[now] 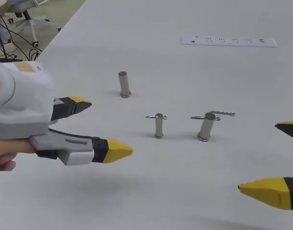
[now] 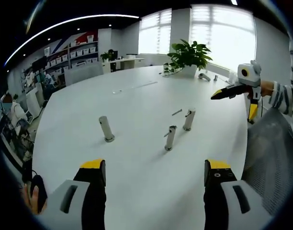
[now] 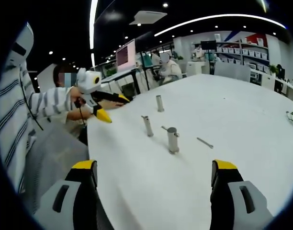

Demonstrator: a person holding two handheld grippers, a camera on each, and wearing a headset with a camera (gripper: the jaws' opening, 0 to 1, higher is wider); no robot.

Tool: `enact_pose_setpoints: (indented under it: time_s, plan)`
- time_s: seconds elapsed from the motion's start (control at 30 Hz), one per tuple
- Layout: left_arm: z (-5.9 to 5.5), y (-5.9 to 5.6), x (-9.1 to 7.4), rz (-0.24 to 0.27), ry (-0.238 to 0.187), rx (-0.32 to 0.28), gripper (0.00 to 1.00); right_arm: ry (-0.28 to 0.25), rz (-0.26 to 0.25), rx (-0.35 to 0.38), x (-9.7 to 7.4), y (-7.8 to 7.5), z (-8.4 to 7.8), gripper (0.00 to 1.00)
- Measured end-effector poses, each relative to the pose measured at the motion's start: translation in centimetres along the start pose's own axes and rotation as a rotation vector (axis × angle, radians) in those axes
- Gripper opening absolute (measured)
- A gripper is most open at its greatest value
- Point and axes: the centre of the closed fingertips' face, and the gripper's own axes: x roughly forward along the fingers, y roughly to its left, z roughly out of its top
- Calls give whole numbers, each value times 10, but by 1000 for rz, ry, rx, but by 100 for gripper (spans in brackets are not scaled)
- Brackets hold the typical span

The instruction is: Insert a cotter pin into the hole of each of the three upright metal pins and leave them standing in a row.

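Three metal pins stand on the white table (image 1: 151, 191). The far-left pin (image 1: 123, 85) (image 2: 106, 129) (image 3: 159, 103) has no cotter pin in it. A cotter pin crosses the top of the middle pin (image 1: 159, 125) (image 2: 171, 138) (image 3: 147, 126). The right pin (image 1: 205, 126) (image 2: 188, 120) (image 3: 173, 140) also carries one and leans slightly. A loose cotter pin (image 1: 223, 113) (image 2: 177, 112) (image 3: 204, 142) lies just behind it. My left gripper (image 1: 101, 125) (image 2: 155, 167) hovers open to the left of the pins. My right gripper (image 1: 261, 157) (image 3: 154, 167) is open at the right edge.
A white printed strip (image 1: 229, 41) lies flat at the far right of the table. A chair base and cables (image 1: 22, 21) stand beyond the table's left edge. A potted plant (image 2: 187, 55) sits at the table's far end.
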Motion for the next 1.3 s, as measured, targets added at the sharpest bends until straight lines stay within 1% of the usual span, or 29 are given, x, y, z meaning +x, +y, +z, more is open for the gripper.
enact_pose_setpoints:
  time_s: [0.17, 0.27, 0.33, 0.47, 0.63, 0.73, 0.83, 0.9, 0.97, 1.17, 1.23, 1.3]
  plan:
    - [11, 13, 4, 9, -19, -2, 82, 2, -5, 5, -2, 1, -1, 100]
    - [14, 23, 7, 26, -21, 3, 79, 5, -8, 6, -2, 1, -2, 100]
    - [16, 30, 9, 37, -24, -6, 77, 4, -11, 10, -3, 1, -2, 100]
    - [17, 41, 13, 58, -23, -14, 72, 6, -19, 15, -5, 0, -4, 100]
    - [17, 55, 19, 88, -14, -21, 68, 12, -30, 24, -7, -1, -6, 100]
    - [18, 60, 22, 94, -15, -26, 66, 13, -34, 30, -8, -1, -7, 100]
    - [18, 68, 26, 112, -9, -30, 63, 15, -39, 33, -8, -1, -8, 100]
    - [20, 72, 29, 122, -15, -40, 60, 13, -43, 35, -9, -1, -7, 100]
    - [23, 75, 31, 123, -26, -52, 56, 11, -46, 35, -9, -2, -6, 100]
    - [29, 83, 43, 137, -44, -67, 52, 8, -60, 40, -12, -4, -6, 100]
    - [30, 84, 46, 139, -41, -68, 49, 7, -64, 44, -13, -5, -6, 100]
    - [31, 87, 50, 148, -32, -57, 47, 6, -68, 47, -14, -5, -6, 100]
